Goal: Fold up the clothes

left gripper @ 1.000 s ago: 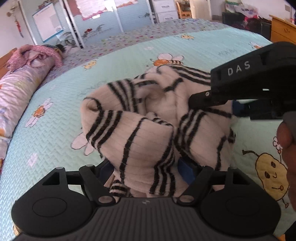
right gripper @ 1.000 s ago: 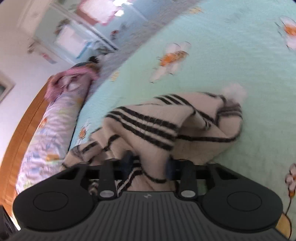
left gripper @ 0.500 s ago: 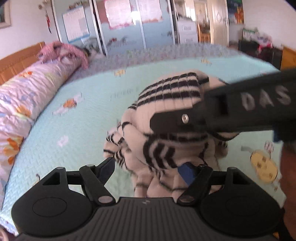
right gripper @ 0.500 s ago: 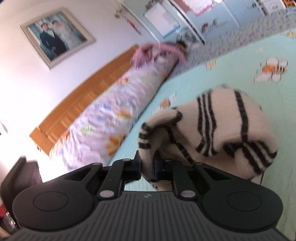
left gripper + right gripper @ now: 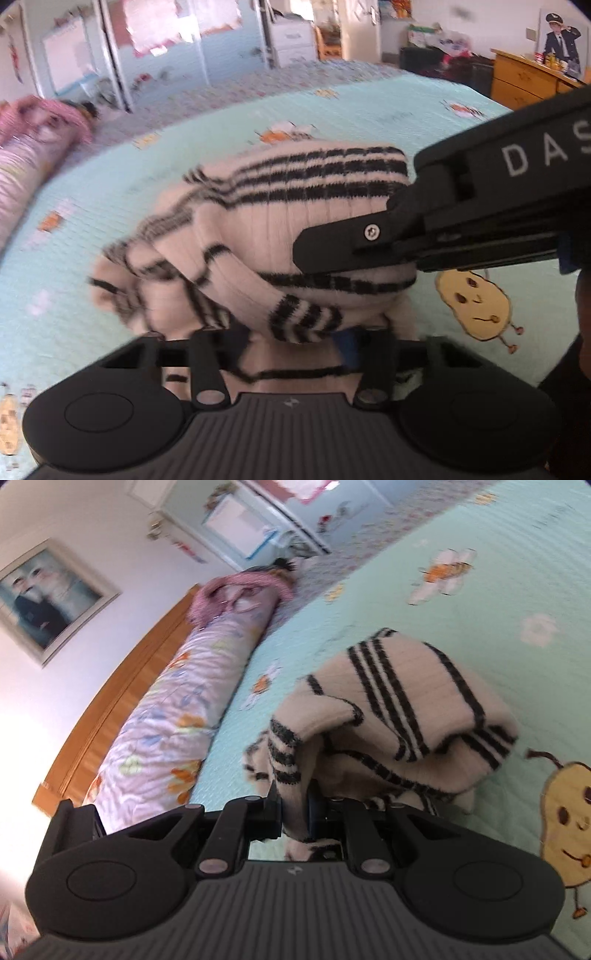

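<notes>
- A cream ribbed knit sweater with black stripes [image 5: 280, 236] is bunched into a loose heap above a mint-green quilted bedspread [image 5: 110, 206] printed with bees, flowers and a yellow pear-shaped cartoon figure.
- In the left wrist view, the sweater fills the middle of the picture, its lower folds hanging down between the fingers of the black left gripper [image 5: 291, 341].
- The left gripper's jaws stand fairly wide apart, with a blue pad showing on the right finger; cloth lies between them, but whether they grip it cannot be told.
- The black right gripper [image 5: 295, 808] reaches in from the right in the left wrist view, its body marked with the white letters "DAS", its tip pressed against the sweater's upper right side.
- In the right wrist view, the right gripper's jaws are nearly closed, pinching a striped fold of the sweater between them.
- From that pinch the rest of the sweater spreads up and to the right, draped in rounded folds just above the bedspread.
- A long lilac floral-print bolster pillow [image 5: 173, 723] lies along the far-left edge of the bed, against a wooden headboard [image 5: 122, 701].
- A pink crumpled garment [image 5: 240, 590] sits at the bolster's far end.
- A framed photograph [image 5: 48, 598] hangs on the white wall above the headboard.
- A wooden chest of drawers [image 5: 524, 81] stands beyond the bed at the right.
</notes>
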A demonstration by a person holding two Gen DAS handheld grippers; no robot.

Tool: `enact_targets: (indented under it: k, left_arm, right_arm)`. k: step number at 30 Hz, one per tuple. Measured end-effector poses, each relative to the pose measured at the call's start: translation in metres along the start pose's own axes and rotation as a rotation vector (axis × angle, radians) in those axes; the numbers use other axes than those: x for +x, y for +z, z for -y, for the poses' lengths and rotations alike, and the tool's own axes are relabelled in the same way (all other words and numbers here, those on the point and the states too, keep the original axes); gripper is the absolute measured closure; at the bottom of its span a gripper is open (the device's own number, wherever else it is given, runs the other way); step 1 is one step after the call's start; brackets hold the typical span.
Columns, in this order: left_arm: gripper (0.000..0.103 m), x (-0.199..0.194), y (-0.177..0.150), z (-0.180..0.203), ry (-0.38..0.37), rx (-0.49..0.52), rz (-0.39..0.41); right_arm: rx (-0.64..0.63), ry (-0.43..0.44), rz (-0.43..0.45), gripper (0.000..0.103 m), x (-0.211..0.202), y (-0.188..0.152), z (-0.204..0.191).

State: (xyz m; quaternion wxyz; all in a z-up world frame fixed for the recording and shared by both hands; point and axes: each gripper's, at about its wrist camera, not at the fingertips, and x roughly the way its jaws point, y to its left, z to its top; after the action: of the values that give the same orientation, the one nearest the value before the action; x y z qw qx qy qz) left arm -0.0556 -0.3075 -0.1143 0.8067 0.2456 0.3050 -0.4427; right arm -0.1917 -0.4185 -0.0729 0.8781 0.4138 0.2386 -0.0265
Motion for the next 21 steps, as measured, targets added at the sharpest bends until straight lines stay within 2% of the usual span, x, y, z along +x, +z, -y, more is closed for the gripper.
enact_targets:
  k: [3, 6, 8, 11, 13, 15, 21]
  left_arm:
    - [0.086, 0.009, 0.002, 0.005, -0.016, 0.03, -0.017]
    - [0.094, 0.01, 0.002, 0.007, -0.025, 0.036, -0.011]
    - [0.096, 0.009, 0.002, 0.008, -0.025, 0.038, -0.002]
    - [0.097, 0.006, 0.004, 0.008, -0.016, 0.05, 0.01]
    - [0.097, 0.005, 0.005, 0.009, -0.01, 0.059, 0.014]
    - [0.097, 0.004, 0.006, 0.01, -0.005, 0.065, 0.02]
    - [0.097, -0.002, 0.01, 0.009, 0.008, 0.07, 0.04]
  right_arm:
    - [0.048, -0.022, 0.008, 0.089, -0.001, 0.0, 0.014]
    - [0.062, -0.024, 0.013, 0.084, -0.001, 0.002, 0.018]
    - [0.077, -0.029, 0.02, 0.079, -0.004, 0.003, 0.021]
    - [0.072, -0.027, 0.045, 0.066, -0.017, 0.006, 0.021]
    - [0.055, -0.031, 0.061, 0.05, -0.028, 0.007, 0.02]
    - [0.045, -0.038, 0.079, 0.043, -0.039, 0.009, 0.02]
    - [0.078, -0.087, 0.135, 0.035, -0.064, 0.014, 0.039]
